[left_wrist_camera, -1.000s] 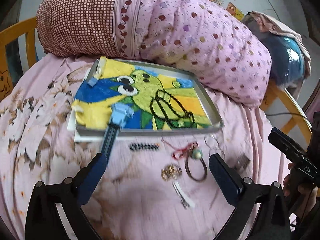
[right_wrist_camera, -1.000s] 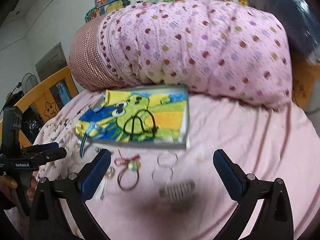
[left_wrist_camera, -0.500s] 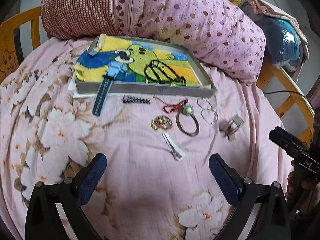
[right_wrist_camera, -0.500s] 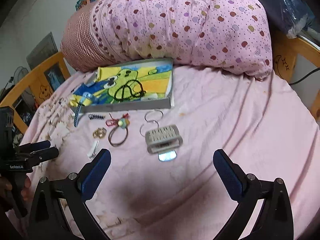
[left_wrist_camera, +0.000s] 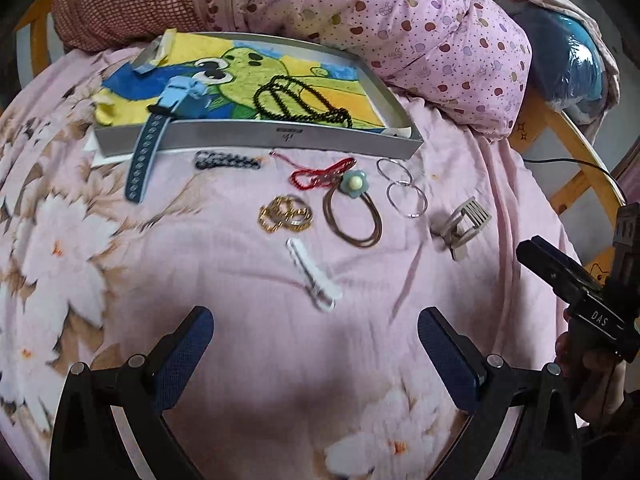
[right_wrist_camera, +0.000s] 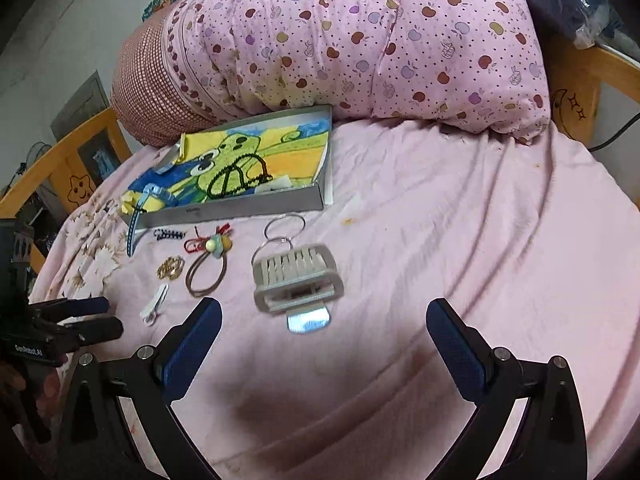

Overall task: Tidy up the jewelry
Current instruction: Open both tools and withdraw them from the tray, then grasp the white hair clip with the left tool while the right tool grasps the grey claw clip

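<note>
A shallow silver tray (left_wrist_camera: 256,135) (right_wrist_camera: 240,210) lined with a cartoon picture holds a black bead necklace (left_wrist_camera: 298,100) (right_wrist_camera: 236,178). A blue watch (left_wrist_camera: 160,120) (right_wrist_camera: 138,216) hangs over its front wall. On the pink sheet lie a black clip (left_wrist_camera: 228,160), red cord (left_wrist_camera: 320,172), flower hair tie (left_wrist_camera: 352,212) (right_wrist_camera: 208,264), gold chain (left_wrist_camera: 285,214) (right_wrist_camera: 171,267), silver hoops (left_wrist_camera: 402,190) (right_wrist_camera: 284,232), white clip (left_wrist_camera: 314,276) (right_wrist_camera: 154,304) and grey claw clip (left_wrist_camera: 462,226) (right_wrist_camera: 296,276). My left gripper (left_wrist_camera: 316,340) is open, short of the white clip. My right gripper (right_wrist_camera: 324,334) is open, just short of the claw clip.
A rolled pink spotted quilt (left_wrist_camera: 400,28) (right_wrist_camera: 360,44) lies behind the tray. Wooden bed rails (right_wrist_camera: 72,156) (left_wrist_camera: 576,160) ring the mattress. A blue bag (left_wrist_camera: 568,60) sits at the far right. A black cable (left_wrist_camera: 580,168) crosses the right rail.
Both grippers have pulled back from the tray and dropped lower toward the sheet. The watch, near the left finger a second ago, now lies over the tray's wall. The claw clip looms larger.
</note>
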`<state>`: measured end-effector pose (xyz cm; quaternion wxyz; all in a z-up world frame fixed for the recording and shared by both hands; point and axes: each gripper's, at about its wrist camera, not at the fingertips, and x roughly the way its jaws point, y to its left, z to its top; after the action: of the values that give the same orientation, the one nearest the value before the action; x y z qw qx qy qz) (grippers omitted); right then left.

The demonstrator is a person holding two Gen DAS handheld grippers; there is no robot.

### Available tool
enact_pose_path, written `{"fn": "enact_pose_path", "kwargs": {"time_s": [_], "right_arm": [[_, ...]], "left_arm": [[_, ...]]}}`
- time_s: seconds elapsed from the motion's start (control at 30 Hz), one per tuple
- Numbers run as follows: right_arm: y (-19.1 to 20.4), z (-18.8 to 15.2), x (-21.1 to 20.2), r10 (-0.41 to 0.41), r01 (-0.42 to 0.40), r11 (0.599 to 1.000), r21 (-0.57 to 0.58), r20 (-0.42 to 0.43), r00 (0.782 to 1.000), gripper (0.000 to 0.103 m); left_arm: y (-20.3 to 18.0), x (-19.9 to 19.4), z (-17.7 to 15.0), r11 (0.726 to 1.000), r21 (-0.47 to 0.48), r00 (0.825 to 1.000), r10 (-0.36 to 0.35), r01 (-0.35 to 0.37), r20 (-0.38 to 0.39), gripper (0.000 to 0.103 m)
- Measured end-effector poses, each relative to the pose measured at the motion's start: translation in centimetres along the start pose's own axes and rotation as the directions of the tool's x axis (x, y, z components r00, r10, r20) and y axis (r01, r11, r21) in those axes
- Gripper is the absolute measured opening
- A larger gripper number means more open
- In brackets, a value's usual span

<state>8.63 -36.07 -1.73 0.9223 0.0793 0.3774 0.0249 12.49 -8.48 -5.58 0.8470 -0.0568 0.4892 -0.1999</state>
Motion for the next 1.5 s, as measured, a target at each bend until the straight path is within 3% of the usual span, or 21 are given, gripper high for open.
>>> {"fn": "enact_pose_path", "kwargs": {"time_s": [0.1, 0.17, 0.23, 0.3, 0.5, 0.6, 0.7, 0.9, 1.07, 1.3, 1.5], "right_arm": [[0.0, 0.3, 1.0, 0.031, -0.031, 0.999, 0.007, 0.008, 0.999, 0.101], [0.3, 0.3, 1.8, 0.040, -0.040, 0.999, -0.009, 0.000, 0.999, 0.101], [0.7, 0.4, 2.7, 0.044, -0.044, 0.998, -0.034, -0.005, 0.999, 0.101], [0.9, 0.4, 3.4, 0.055, -0.055, 0.997, -0.046, -0.017, 0.998, 0.101], [1.9, 0.4, 5.0, 0.041, -0.045, 0.994, -0.099, -0.037, 0.998, 0.100], [2.1, 0.3, 5.7, 0.037, -0.042, 0.994, -0.103, -0.051, 0.998, 0.086], [2.2, 0.2, 6.2, 0.029, -0.036, 0.993, -0.111, -0.065, 0.997, 0.062], [2.7, 0.1, 6.0, 0.017, -0.024, 0.991, -0.135, -0.054, 0.998, 0.061], [3.4, 0.1, 5.5, 0.048, -0.054, 0.989, -0.138, -0.049, 0.998, 0.060], [4.8, 0.1, 4.3, 0.109, -0.114, 0.984, -0.135, -0.047, 0.993, 0.060], [5.8, 0.7, 2.8, 0.128, -0.128, 0.982, -0.136, -0.015, 0.992, 0.060]], "left_arm": [[-0.3, 0.7, 0.5, 1.000, 0.028, 1.000, -0.009, 0.009, -0.001, 0.100], [-0.3, 1.3, 0.8, 0.999, 0.034, 1.000, -0.017, 0.017, -0.009, 0.092], [-0.2, 1.8, 0.9, 0.999, 0.027, 0.999, -0.032, 0.033, -0.025, 0.075], [-0.1, 2.5, 0.9, 0.999, 0.028, 0.998, -0.042, 0.043, -0.041, 0.066], [-0.1, 3.2, 1.0, 0.998, 0.051, 0.999, -0.034, 0.036, -0.032, 0.054], [-0.2, 3.5, 1.1, 0.998, 0.062, 0.999, -0.006, 0.008, -0.034, 0.042], [0.0, 3.7, 1.2, 0.998, 0.060, 0.999, 0.015, -0.012, -0.034, 0.033], [0.3, 3.6, 1.1, 0.997, 0.059, 0.998, 0.054, -0.052, -0.036, 0.015], [0.2, 3.2, 0.9, 0.997, 0.054, 0.998, 0.050, -0.047, -0.045, 0.015], [-0.1, 1.4, -0.5, 0.999, 0.033, 0.998, -0.009, 0.012, -0.065, 0.015], [0.4, -0.9, 0.2, 0.999, 0.032, 0.999, -0.036, 0.036, -0.022, 0.015]]}}
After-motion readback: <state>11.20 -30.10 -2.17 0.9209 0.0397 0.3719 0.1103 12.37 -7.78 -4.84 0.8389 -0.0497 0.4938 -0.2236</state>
